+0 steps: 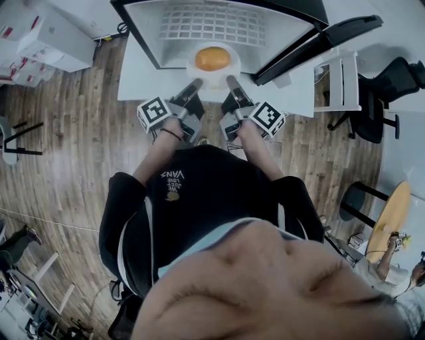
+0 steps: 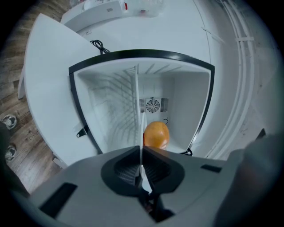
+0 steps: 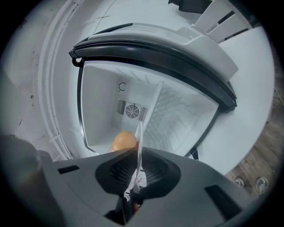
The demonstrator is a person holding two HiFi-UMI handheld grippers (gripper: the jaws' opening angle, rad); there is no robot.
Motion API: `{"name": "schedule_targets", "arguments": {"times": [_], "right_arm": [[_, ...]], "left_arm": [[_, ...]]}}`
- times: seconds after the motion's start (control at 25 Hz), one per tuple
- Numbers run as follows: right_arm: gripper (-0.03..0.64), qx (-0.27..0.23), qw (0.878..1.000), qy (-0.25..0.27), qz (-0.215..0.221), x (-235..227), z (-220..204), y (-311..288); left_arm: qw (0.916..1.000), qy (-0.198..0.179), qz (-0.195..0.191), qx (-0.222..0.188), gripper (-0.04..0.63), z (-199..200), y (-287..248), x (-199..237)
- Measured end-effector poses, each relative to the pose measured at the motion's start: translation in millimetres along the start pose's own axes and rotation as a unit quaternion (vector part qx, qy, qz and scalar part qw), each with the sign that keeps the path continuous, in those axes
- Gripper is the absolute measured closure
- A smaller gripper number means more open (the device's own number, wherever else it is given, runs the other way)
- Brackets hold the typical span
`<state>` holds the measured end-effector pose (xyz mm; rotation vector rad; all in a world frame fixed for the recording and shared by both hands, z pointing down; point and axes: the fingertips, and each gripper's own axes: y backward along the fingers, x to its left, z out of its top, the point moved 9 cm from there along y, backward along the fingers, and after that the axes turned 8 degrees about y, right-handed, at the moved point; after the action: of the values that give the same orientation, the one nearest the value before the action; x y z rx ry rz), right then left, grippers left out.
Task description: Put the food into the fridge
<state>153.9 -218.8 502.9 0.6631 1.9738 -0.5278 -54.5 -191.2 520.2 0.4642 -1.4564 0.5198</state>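
Food (image 1: 212, 58): one round orange item, sitting in the middle of a white plate (image 1: 214, 80) right at the mouth of the open fridge (image 1: 199, 20). You carry the plate between both tools. Left hand-held gripper (image 1: 194, 86) is pinched narrow on the near-left rim, and the right hand-held gripper (image 1: 232, 83) is pinched narrow on the near-right rim. In the left gripper view the jaws of the left hand-held gripper (image 2: 142, 166) are closed on the plate's (image 2: 140, 133) thin edge, seen edge-on, with the food (image 2: 156, 135) just beyond and slightly right. The right gripper view mirrors this: the right hand-held gripper (image 3: 135, 170) clamps the rim (image 3: 141, 137), and the food (image 3: 124, 142) lies just beyond and slightly left. So the food lies ahead of and between your two tools, and neither hand is nearer. It looks roundish, with no long axis worth noting. The plate seems level and both tools point level at the opening. The fridge cavity (image 2: 111, 111), with its back fan (image 2: 153, 105), lies straight ahead. The door (image 3: 177, 48) stands swung wide to your right, clear of the path. My reading is that the next move is a straight push forward. Hard to make out: whether the plate's front edge has crossed the threshold, where the wire shelf sits relative to the plate, and the cavity floor, which is blocked by the tool bodies. What kind of food it is I can't tell.
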Motion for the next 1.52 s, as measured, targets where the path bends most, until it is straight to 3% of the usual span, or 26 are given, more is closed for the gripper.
{"name": "schedule_targets", "arguments": {"times": [0.16, 0.6, 0.92, 1.52], "right_arm": [[0.588, -0.006, 1.0, -0.008, -0.006, 5, 15, -29], [0.588, -0.036, 0.999, -0.003, -0.012, 11, 13, -49], [0.588, -0.056, 0.998, -0.007, -0.02, 8, 23, -68], [0.586, -0.075, 0.997, -0.017, -0.016, 8, 21, -75]], "left_arm": [[1.0, 0.002, 0.005, 0.007, 0.566, 28, -21, -13], [0.9992, -0.004, -0.011, 0.037, 0.566, 55, -31, -19], [0.9986, -0.009, 0.0, 0.053, 0.566, 78, -50, -18], [0.9978, -0.002, -0.007, 0.066, 0.566, 85, -56, -18]]}}
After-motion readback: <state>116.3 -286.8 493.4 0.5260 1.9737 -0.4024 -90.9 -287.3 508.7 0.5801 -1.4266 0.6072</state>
